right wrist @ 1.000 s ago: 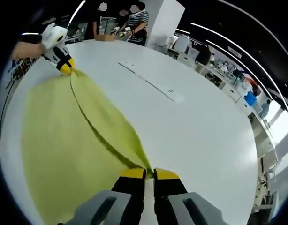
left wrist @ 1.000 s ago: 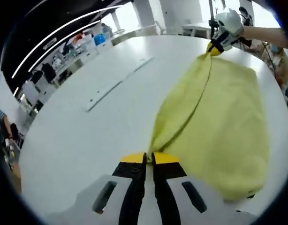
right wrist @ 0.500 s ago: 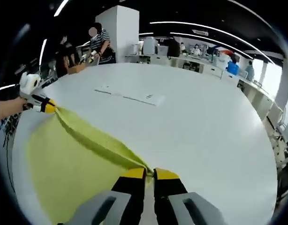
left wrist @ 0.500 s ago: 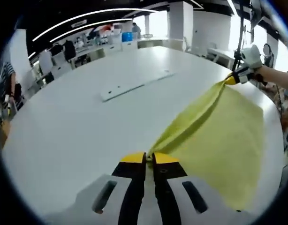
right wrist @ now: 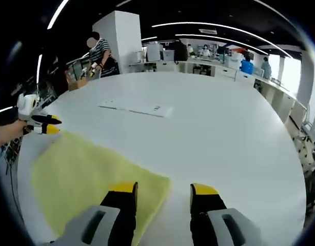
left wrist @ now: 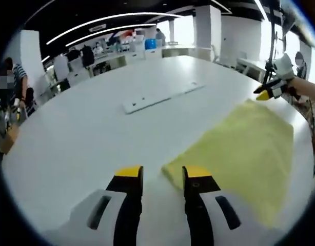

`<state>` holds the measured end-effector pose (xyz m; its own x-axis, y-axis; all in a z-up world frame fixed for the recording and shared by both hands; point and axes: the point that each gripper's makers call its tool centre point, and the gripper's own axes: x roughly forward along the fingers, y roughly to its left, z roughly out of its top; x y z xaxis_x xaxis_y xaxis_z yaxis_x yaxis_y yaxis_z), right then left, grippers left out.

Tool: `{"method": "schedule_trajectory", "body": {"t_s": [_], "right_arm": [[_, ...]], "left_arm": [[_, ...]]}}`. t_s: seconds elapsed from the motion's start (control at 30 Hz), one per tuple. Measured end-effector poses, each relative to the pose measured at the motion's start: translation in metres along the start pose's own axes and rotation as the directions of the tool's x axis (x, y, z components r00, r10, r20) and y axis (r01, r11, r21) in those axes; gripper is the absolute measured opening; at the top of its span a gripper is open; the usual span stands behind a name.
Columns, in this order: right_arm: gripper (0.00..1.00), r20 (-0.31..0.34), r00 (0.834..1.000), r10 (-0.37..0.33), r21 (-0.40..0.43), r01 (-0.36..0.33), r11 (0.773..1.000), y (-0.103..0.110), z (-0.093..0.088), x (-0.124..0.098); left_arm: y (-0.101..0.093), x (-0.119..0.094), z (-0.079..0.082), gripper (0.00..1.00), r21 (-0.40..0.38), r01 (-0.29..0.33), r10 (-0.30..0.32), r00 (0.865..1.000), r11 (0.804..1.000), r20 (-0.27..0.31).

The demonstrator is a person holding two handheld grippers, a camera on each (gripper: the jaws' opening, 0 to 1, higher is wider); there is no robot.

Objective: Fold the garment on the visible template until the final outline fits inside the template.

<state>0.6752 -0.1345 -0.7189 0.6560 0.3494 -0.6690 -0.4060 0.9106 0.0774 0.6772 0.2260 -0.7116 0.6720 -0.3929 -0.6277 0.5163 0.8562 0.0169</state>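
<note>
Released since the earlier frames, the yellow garment (left wrist: 239,148) lies flat on the white table (left wrist: 80,133), left gripper (left wrist: 161,173) spread, a corner between its jaws.

Right gripper view: right gripper (right wrist: 163,189) gapes over the cloth's corner; people stand beyond, beside desks.

One yellow cloth (left wrist: 239,148) lies on one white table (left wrist: 85,138), with one flat white strip (left wrist: 160,96) and two grippers, left (left wrist: 161,174) and right (right wrist: 164,190).
</note>
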Motion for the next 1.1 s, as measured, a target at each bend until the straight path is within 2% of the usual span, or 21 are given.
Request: {"method": "schedule_trajectory", "body": {"t_s": [0.07,0.27,0.57,0.83,1.1], "right_arm": [[0.52,0.001,1.0,0.006,-0.003,-0.006,1.0,0.002,0.0,-0.004],[0.65,0.012,0.998,0.061,-0.016,-0.06,0.998,0.018,0.0,-0.021],[0.81,0.008,0.987,0.158,-0.056,-0.157,0.986,0.048,-0.012,-0.047],[0.84,-0.017,0.978,0.208,-0.069,-0.209,0.976,0.065,-0.042,-0.071],[0.82,-0.04,0.973,0.227,-0.074,-0.229,0.971,0.069,-0.069,-0.089]], "left_arm": [[-0.001,-0.004,-0.002,0.36,-0.008,0.003,-0.003,1.0,1.0,0.001],[-0.013,-0.024,-0.006,0.53,-0.028,0.042,-0.041,0.999,0.999,0.029],[-0.042,-0.057,-0.004,0.66,0.023,0.105,-0.107,0.991,0.994,0.081],[-0.062,-0.079,-0.01,0.7,0.047,0.128,-0.132,0.986,0.991,0.105],[-0.084,-0.093,-0.031,0.68,0.063,0.149,-0.155,0.984,0.987,0.087]]}}
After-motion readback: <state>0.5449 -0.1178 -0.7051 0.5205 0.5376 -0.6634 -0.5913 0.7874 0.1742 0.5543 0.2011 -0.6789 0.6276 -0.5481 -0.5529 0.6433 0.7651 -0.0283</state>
